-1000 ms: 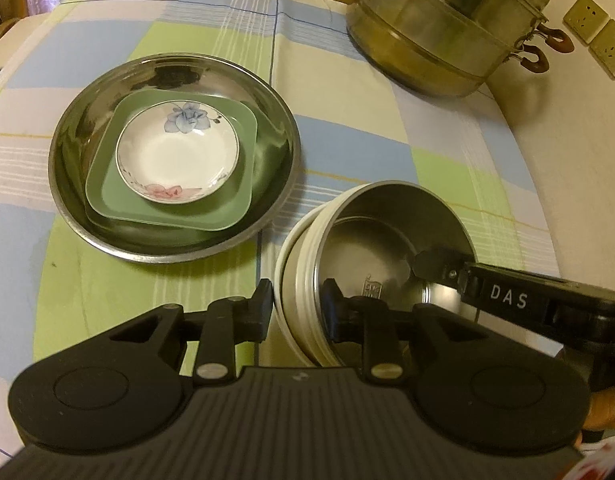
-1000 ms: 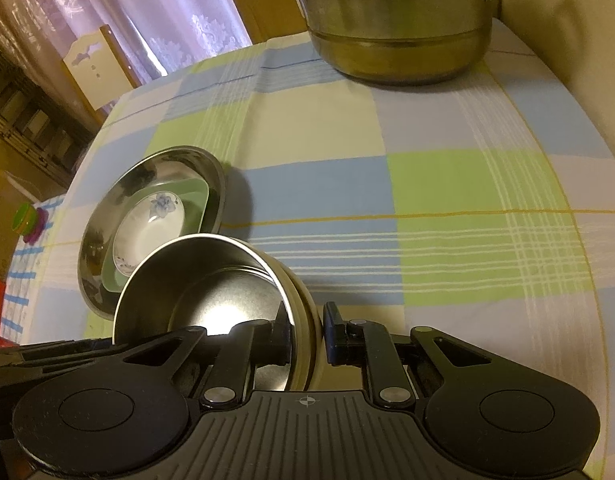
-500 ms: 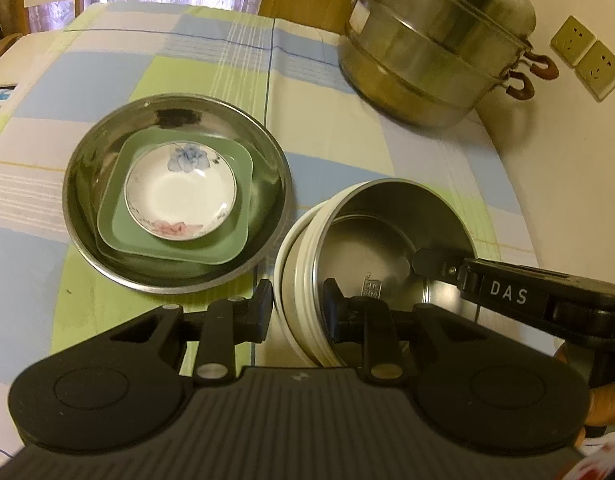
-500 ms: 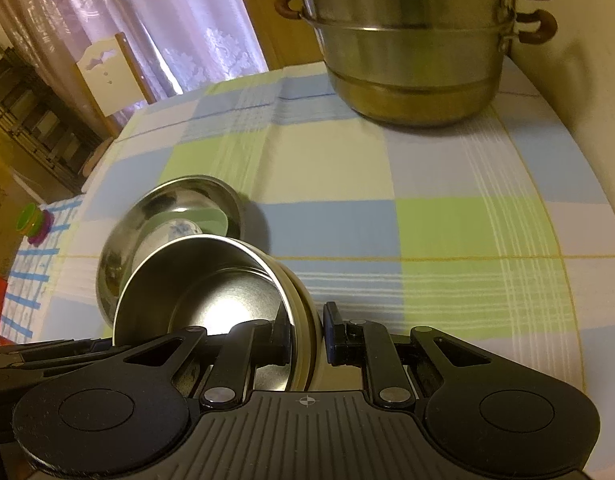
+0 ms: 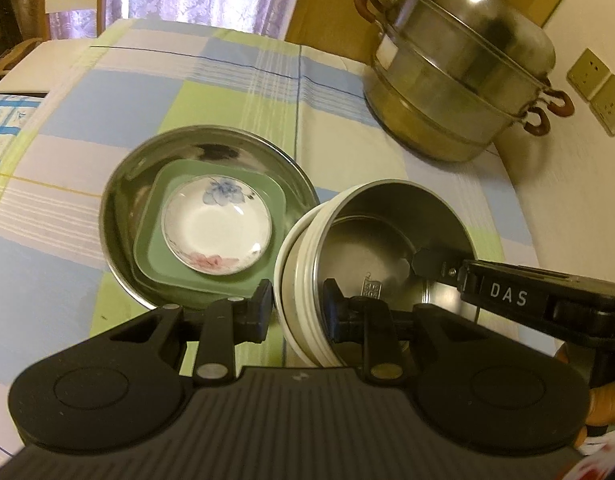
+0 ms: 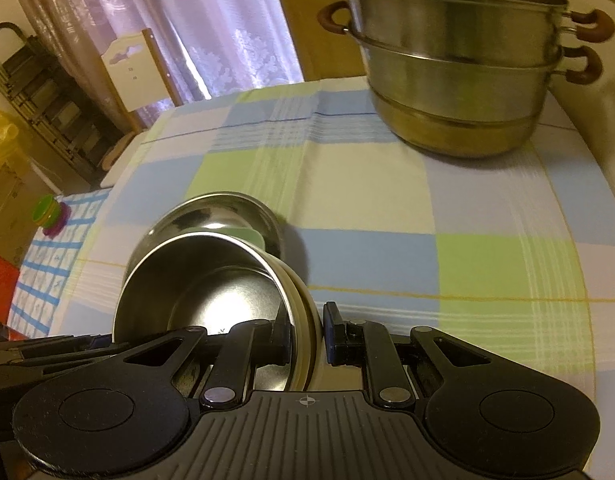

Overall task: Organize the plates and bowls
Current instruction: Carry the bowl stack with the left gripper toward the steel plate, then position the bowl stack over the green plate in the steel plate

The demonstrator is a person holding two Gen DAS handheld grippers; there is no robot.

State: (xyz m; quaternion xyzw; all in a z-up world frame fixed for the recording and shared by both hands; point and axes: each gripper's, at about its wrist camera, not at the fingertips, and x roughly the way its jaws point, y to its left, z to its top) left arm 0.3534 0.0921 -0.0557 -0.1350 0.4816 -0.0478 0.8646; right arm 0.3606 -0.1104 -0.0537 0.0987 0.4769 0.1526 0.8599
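Both tongs pinch opposite rims of the steel bowl (image 5: 387, 240), left tongs (image 5: 293, 312) & right tongs (image 6: 305, 332), over the desk (image 6: 367, 184) beside the plate stack (image 5: 211, 224). Uneven pull could tilt it or drop it.

A lidded steel steamer pot (image 5: 459, 80) with brown handles stands at two o'clock on the checked tablecloth (image 5: 211, 76); lilac curtains (image 6: 227, 32) hang at twelve.

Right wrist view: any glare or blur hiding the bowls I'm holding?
Right wrist view: bright glare in the steel bowl, rim readable; checked cloth and steamer pot softly blurred, fisheye-bent. Left wrist view: sharper; floral dish clear, warm dim light.
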